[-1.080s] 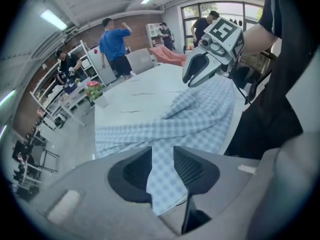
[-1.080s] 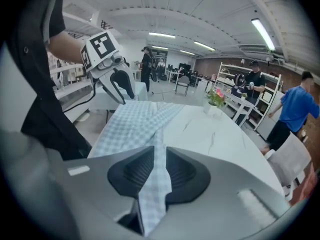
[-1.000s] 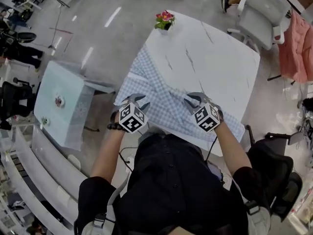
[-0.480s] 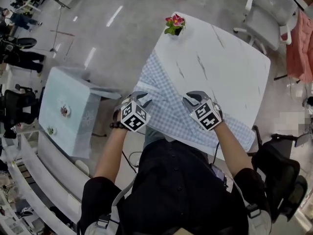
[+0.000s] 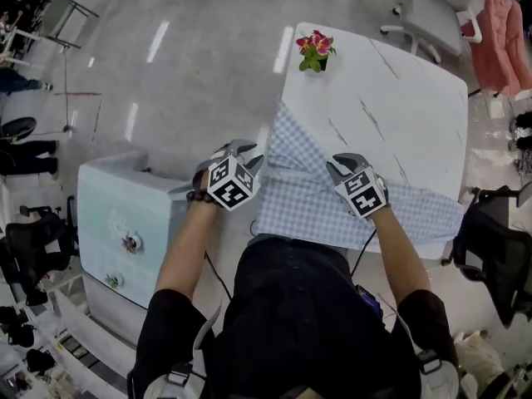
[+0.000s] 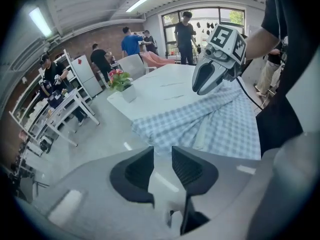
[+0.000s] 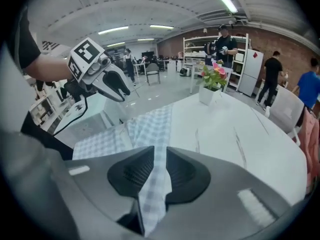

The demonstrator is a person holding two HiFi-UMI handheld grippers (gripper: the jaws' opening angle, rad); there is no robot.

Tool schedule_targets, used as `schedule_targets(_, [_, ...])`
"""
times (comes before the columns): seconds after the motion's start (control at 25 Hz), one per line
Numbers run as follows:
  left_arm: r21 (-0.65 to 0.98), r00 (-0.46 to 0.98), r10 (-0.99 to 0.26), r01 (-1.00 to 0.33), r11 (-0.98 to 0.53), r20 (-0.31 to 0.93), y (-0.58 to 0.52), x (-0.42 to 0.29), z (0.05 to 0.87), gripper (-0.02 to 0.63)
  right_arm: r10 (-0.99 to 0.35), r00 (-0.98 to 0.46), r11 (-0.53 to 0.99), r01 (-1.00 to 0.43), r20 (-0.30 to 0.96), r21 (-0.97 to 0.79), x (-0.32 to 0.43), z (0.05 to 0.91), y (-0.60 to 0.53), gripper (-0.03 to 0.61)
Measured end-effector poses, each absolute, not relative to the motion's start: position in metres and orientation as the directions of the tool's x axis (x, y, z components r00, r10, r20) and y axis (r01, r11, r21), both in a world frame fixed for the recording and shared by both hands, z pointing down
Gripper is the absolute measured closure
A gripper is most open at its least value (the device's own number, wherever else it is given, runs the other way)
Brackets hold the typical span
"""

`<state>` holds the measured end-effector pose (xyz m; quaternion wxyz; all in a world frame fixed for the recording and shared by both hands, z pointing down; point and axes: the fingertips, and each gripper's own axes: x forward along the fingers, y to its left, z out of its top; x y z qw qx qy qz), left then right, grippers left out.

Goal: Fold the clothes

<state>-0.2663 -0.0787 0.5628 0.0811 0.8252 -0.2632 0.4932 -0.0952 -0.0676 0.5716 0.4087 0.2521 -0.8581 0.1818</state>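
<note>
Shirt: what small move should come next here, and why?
Probably carry the shirt farther onto the table and spread it flat. The right gripper has its jaws shut on the checked cloth, which lies bunched in folds, and part of it hangs past the table's edge, so a clean fold cannot start yet.

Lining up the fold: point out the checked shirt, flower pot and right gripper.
checked shirt (image 5: 309, 210), head view, flat middle of cloth.
flower pot (image 5: 316, 46), head view, on the blooms.
right gripper (image 7: 160, 156), right gripper view, between its fingers.

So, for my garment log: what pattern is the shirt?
The shirt is blue-and-white check; left gripper view shows it best.
</note>
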Motion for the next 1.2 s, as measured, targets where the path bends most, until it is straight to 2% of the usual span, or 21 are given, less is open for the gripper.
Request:
schedule_targets(0.32, [-0.132,0.454,-0.267,-0.308,-0.942,0.85,-0.129,-0.274,0.574,0.494,-0.397,-0.408,0.691,-0.723,0.822,-0.025,-0.083,0.57,-0.077,0.497])
schedule_targets(0.6, [-0.125,0.463,-0.17,-0.128,-0.984,0.87,-0.172,-0.237,0.588,0.492,-0.421,-0.376,0.568,-0.818,0.825,-0.083,-0.053,0.571,-0.061,0.497])
schedule_targets(0.8, [-0.137,0.414,-0.104,0.051,-0.989,0.904,-0.192,-0.219,0.604,0.459,-0.434,-0.375,0.524,-0.845,0.819,-0.11,-0.04,0.575,-0.059,0.497])
schedule_targets(1.0, [-0.057,0.34,0.014,0.198,-0.979,0.94,-0.195,-0.202,0.622,0.453,-0.434,-0.374,0.487,-0.863,0.82,-0.136,-0.024,0.581,-0.048,0.497])
schedule_targets(1.2, [-0.022,0.274,0.058,0.281,-0.96,0.96,-0.195,-0.196,0.633,0.442,-0.437,-0.367,0.469,-0.872,0.821,-0.14,-0.019,0.588,-0.044,0.497])
